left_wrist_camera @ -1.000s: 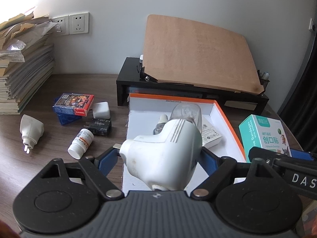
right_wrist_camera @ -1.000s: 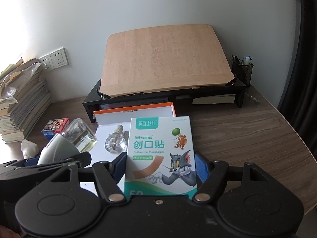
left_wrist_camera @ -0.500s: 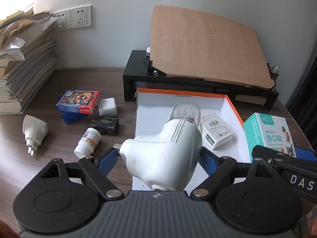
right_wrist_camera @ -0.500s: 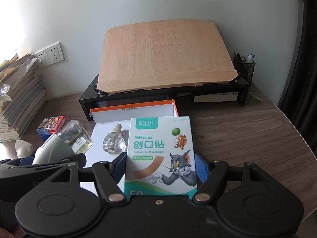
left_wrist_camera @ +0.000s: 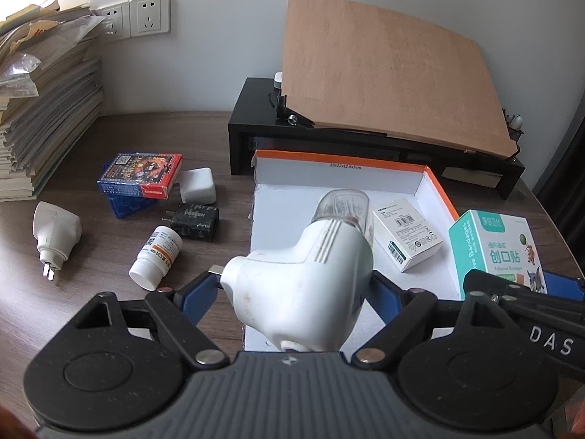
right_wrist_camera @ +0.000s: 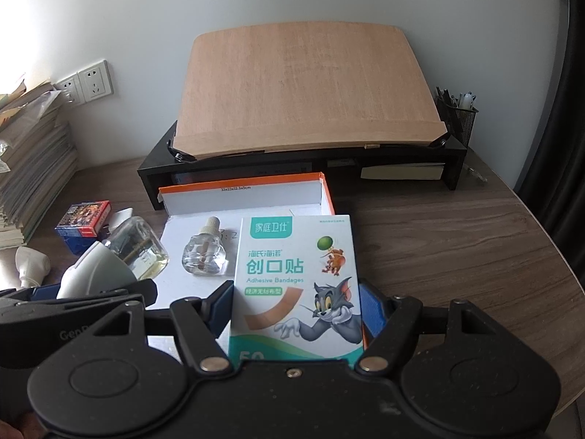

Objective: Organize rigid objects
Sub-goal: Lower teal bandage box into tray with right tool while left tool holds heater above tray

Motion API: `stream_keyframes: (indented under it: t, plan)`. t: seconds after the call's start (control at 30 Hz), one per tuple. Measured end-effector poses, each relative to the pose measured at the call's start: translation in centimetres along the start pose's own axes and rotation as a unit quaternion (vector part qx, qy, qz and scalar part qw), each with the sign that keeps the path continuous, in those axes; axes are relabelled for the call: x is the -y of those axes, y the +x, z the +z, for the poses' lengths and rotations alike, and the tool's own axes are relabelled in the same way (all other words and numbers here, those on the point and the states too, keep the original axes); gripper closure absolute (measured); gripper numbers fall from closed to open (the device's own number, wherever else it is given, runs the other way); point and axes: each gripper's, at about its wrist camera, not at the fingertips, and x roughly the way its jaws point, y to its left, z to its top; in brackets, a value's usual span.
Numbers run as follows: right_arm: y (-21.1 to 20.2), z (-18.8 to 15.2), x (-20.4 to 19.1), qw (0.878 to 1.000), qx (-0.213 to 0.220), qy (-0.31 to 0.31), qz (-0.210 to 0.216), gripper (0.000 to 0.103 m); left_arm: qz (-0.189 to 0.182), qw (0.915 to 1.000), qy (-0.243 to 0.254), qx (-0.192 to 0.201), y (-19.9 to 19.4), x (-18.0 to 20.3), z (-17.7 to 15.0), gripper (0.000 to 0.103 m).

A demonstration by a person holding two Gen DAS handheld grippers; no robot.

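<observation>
The left gripper (left_wrist_camera: 296, 289) is clamped on a white plug-in vaporizer (left_wrist_camera: 303, 278), its blue pads pressing the two flanks of the plastic body, with the clear liquid bottle (left_wrist_camera: 343, 206) sticking out far past the fingers over the near left part of the orange-rimmed box (left_wrist_camera: 437, 192). That body looks like hard, smooth, rounded plastic, so it could twist or slide in the pads; the grip across its widest part seems the safest, while the bottle, which looks glassy and still holds some liquid, is the fragile end and is best kept off the box wall. The right gripper (right_wrist_camera: 296, 307) grips a bandage box (right_wrist_camera: 296, 278) by its two narrow sides, low down, and holds it upright at the near right of the orange-rimmed box. The carton is probably light and thin-walled; it would dent under a hard squeeze, so holding it at the edges, where the card is stiffest, suits it. Inside the box lie a small white carton (left_wrist_camera: 407, 232) at the right and a loose refill bottle (right_wrist_camera: 204, 252). Left of the box, on the wooden desk (left_wrist_camera: 109, 303), wait a pill bottle (left_wrist_camera: 157, 258), a black charger (left_wrist_camera: 195, 221), a white charger (left_wrist_camera: 197, 190), a card deck (left_wrist_camera: 140, 175) and a white plug adapter (left_wrist_camera: 55, 232), all small and stiff.
</observation>
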Motion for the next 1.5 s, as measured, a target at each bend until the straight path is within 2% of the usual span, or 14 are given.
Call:
stream_keyframes:
  t: [1.5]
  plan:
    - [1.6, 0.7, -0.5, 0.999, -0.025, -0.034, 0.006, 0.019, 0.015, 0.9997, -0.017, -0.007, 0.4, -1.1, -0.6, 0.014]
